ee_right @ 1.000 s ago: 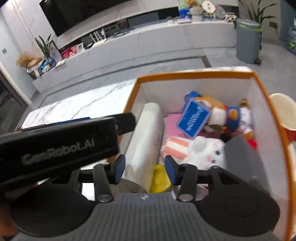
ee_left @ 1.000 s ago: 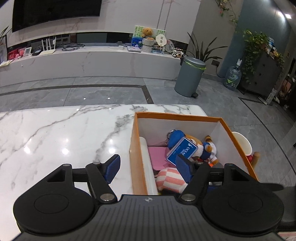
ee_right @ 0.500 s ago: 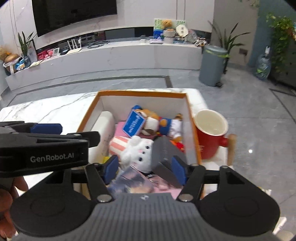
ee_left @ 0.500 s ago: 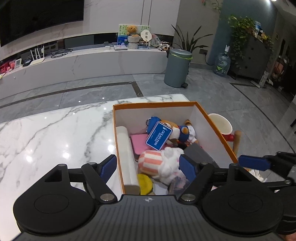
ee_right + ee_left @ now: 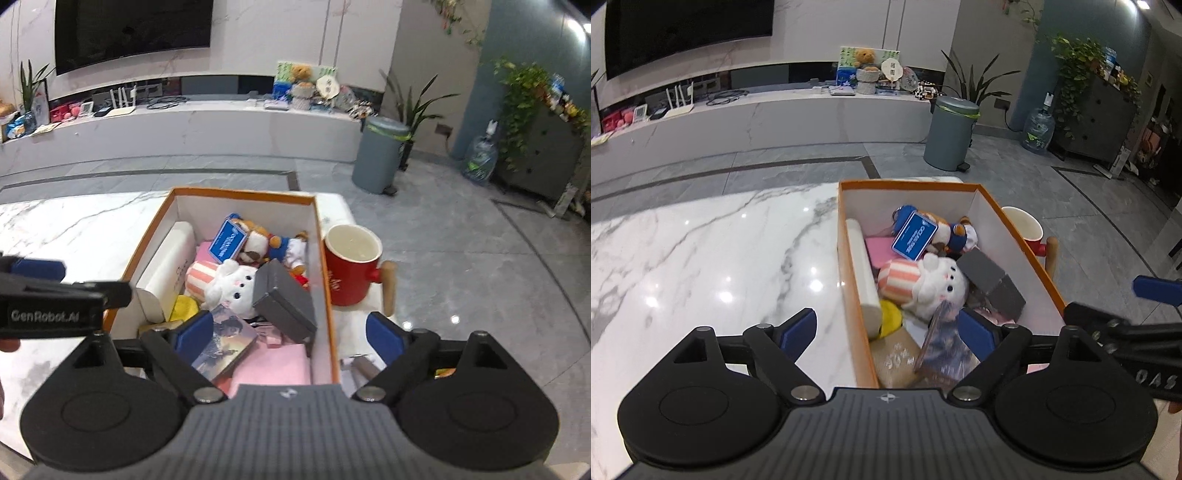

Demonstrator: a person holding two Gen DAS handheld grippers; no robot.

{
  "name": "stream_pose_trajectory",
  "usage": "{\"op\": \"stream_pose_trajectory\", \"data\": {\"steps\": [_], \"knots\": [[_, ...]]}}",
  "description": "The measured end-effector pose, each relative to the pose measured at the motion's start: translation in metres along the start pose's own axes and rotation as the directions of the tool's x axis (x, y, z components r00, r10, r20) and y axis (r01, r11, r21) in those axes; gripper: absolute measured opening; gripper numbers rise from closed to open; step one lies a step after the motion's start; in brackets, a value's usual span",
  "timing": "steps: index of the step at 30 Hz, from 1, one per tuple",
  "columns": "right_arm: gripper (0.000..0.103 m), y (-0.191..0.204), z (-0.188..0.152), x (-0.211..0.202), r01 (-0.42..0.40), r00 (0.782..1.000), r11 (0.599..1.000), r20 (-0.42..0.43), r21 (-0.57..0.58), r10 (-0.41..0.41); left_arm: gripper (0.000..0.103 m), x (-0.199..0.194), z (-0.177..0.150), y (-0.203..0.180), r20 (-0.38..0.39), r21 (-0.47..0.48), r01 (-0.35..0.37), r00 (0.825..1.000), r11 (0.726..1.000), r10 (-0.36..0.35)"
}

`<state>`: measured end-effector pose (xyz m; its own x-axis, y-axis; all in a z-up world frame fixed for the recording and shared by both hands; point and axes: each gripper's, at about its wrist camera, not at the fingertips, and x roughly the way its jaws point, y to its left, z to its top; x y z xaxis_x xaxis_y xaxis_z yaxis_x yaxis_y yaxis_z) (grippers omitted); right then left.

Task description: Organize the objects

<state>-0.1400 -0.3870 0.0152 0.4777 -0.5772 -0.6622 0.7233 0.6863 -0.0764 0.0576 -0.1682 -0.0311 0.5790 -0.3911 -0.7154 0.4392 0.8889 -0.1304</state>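
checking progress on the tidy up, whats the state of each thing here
orange box: open, crowded with things
red mug: upright, outside the box, looks empty
white plush: lying in the box
grey case: tilted, shut
left gripper: just opened, empty
right gripper: just opened, empty

The left gripper (image 5: 888, 330) is matte black plastic: a ribbed grey-black body with a small compass-like mark at 12 o'clock, two round discs at 8 and 4 o'clock, silver screws on the linkage arms and blue pads (image 5: 798, 328). The right gripper (image 5: 288, 334) is built alike; the other tool's side arm, at 9 o'clock in its view, reads "GenRobot.AI" in pale lettering.
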Motion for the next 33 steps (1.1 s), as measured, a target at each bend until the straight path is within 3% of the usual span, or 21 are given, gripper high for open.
{"op": "stream_pose_trajectory", "data": {"steps": [8,19,33], "knots": [[0.098,0.001,-0.006,-0.029,0.028,0.998,0.999,0.048,0.038,-0.030,0.101,-0.010,-0.023,0.006,-0.035,-0.010,-0.069,0.997,0.998,0.068],[0.101,0.018,-0.015,-0.045,0.000,0.999,0.999,0.053,0.052,-0.003,0.101,-0.022,-0.048,0.013,-0.034,-0.043,-0.054,0.998,0.998,0.053],[0.101,0.037,-0.024,-0.050,0.008,0.999,1.000,0.042,0.025,-0.009,0.101,-0.031,-0.051,0.002,-0.022,-0.015,-0.039,0.999,0.999,0.038]]}}
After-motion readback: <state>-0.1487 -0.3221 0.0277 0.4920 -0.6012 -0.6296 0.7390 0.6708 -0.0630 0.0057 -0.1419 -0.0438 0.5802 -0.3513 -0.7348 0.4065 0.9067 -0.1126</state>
